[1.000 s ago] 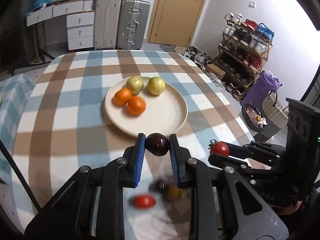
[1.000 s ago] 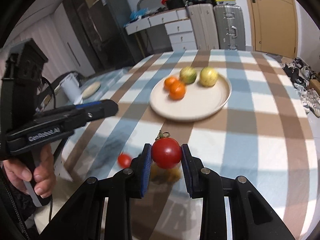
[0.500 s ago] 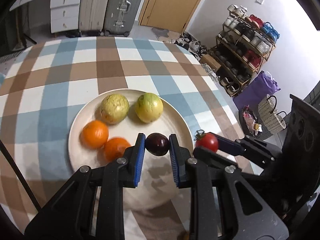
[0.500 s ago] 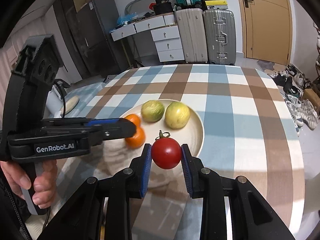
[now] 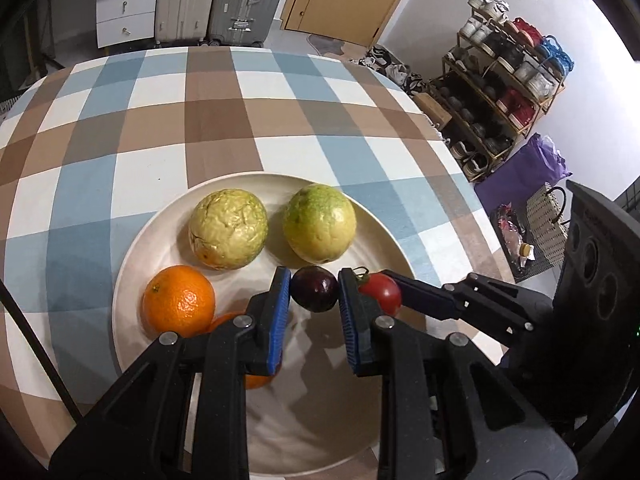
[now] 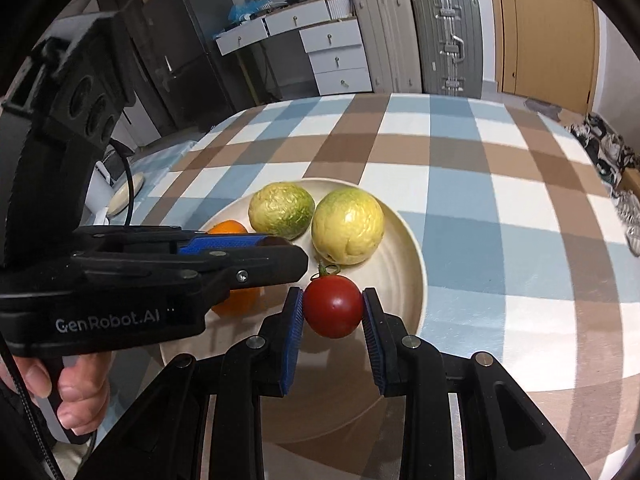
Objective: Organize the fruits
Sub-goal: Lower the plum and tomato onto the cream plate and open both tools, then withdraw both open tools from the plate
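While hanging low over the cream plate (image 5: pixel 132 264), left gripper (image 5: pixel 314 290) clamped on a dark purple fruit (image 5: pixel 313 288), blue fingers (image 5: pixel 279 312) pressing both its sides. Roundish, that fruit, so no clear long axis. Alongside, right gripper (image 6: pixel 332 308) clamped on a red tomato (image 6: pixel 333 307), stem end and green calyx pointing up and away from the camera.

Seen only from the left wrist: both oranges at once, one whole orange (image 5: pixel 178 300) at the plate's left, a second orange (image 5: pixel 256 378) mostly hidden under the fingers. Seen only from the right wrist: a hand (image 6: pixel 68 392) gripping the left handle.

Farther back on the plate, two yellow-green fruits (image 5: pixel 228 234) side by side, possibly touching. Beyond, checked cloth on the table (image 5: pixel 208 112).

Compared with a second ago: plate formerly well ahead, now directly beneath both grippers; loose fruits on the cloth gone from view.
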A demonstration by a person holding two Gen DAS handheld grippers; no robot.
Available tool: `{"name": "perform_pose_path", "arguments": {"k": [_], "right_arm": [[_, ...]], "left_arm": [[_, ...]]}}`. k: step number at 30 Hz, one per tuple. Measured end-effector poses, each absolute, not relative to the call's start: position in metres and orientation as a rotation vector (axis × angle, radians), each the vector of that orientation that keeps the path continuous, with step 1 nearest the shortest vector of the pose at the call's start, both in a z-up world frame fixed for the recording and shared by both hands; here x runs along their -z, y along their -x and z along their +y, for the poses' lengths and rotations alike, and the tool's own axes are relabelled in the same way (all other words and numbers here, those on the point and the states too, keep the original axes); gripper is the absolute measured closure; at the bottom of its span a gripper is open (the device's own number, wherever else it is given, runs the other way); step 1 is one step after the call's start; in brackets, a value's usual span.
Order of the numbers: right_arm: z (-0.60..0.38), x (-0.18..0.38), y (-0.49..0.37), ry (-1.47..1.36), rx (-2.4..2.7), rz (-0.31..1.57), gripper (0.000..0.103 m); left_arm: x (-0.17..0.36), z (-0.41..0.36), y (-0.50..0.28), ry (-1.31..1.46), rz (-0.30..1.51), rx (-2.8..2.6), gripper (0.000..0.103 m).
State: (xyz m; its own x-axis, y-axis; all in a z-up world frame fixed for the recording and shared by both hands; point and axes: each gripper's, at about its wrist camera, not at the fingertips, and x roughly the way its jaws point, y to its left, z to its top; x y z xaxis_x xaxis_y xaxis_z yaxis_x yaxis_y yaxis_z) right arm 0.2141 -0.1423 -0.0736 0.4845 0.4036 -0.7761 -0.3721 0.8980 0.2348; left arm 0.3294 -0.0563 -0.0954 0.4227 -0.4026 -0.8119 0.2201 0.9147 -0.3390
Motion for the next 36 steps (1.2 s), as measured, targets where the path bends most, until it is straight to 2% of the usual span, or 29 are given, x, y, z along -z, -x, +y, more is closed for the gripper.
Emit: {"name": "perform_pose_path", "arguments": {"k": [8,9,11,12,13,14,16,19,20,22,25,29,31,32,36], "right_arm": [[-0.138,0.079,-0.22,-0.043,-0.468,0.952,0.071],[-0.139,0.078,-0.22,-0.049,-0.469,0.95,0.068],[-0.144,0.074,-0.217,-0.061,-0.467,0.928,0.06],[-0.147,0.072,-0.215,-0.071,-0.462,0.912,0.049],[-0.151,0.069,-0.213,-0.085,-0.454,0.902,0.042],[-0.157,0.066,-0.208,-0.114,-0.454,0.89,0.041],[-0.166,0.059,-0.2,-0.16,-0.462,0.874,0.03],[-0.18,0.048,-0.18,-0.186,-0.436,0.834,0.02],[-0.185,0.043,-0.172,-0.195,-0.427,0.823,0.019],[-0.193,0.036,-0.159,-0.208,-0.413,0.803,0.015],[-0.204,0.022,-0.137,-0.223,-0.387,0.761,0.006],[-0.209,0.007,-0.111,-0.222,-0.37,0.713,0.002],[-0.208,0.002,-0.098,-0.224,-0.375,0.711,0.002],[-0.206,0.0,-0.092,-0.22,-0.375,0.706,0.002],[-0.197,-0.005,-0.065,-0.193,-0.399,0.704,0.001]], "left_arm": [[0.093,-0.055,-0.328,0.185,1.062,0.378,0.079],[0.091,-0.053,-0.326,0.191,1.054,0.382,0.076],[0.085,-0.049,-0.323,0.206,1.039,0.379,0.062],[0.082,-0.047,-0.32,0.221,1.033,0.383,0.052],[0.079,-0.044,-0.316,0.24,1.025,0.39,0.047],[0.075,-0.042,-0.312,0.25,1.02,0.397,0.047],[0.067,-0.041,-0.302,0.25,1.015,0.412,0.047],[0.049,-0.042,-0.279,0.211,0.96,0.409,0.044],[0.042,-0.043,-0.271,0.198,0.937,0.407,0.042],[0.028,-0.042,-0.252,0.186,0.891,0.401,0.024],[0.009,-0.037,-0.22,0.189,0.82,0.388,0.023],[-0.009,-0.033,-0.175,0.132,0.724,0.319,0.017],[-0.015,-0.033,-0.15,0.09,0.692,0.307,0.003],[-0.017,-0.033,-0.136,0.066,0.677,0.306,0.0],[-0.02,-0.021,-0.092,0.061,0.641,0.261,0.001]]}}
